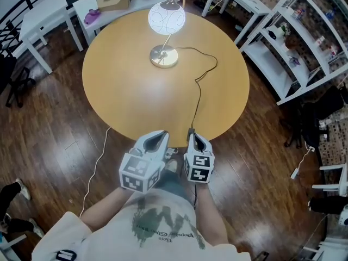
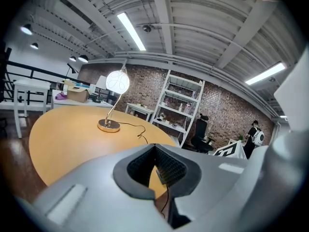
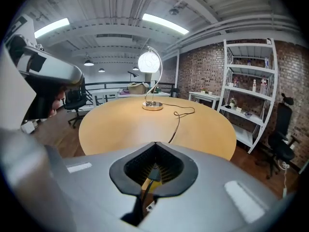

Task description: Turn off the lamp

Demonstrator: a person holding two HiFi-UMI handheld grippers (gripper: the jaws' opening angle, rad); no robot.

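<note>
My left gripper (image 1: 160, 135) and right gripper (image 1: 195, 137), both with jaws closed and empty, at the round table's (image 1: 125, 94) near edge, dark switch block (image 3: 153, 174) framed behind my right jaws, clear in gripper views only, cord (image 1: 199, 94) across the top, lit lamp (image 1: 166, 19) at the far side, head view alone showing the full tabletop.

Glowing lamp (image 1: 166, 19), bright fisheye-warped views

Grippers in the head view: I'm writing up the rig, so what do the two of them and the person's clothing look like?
The left gripper and right gripper are pale grey moulded shells, each carrying a cube with black-and-white square markers. Their jaws are lined with dark ribbed pads. The person wears a white short-sleeved T-shirt with a dark green print.
</note>
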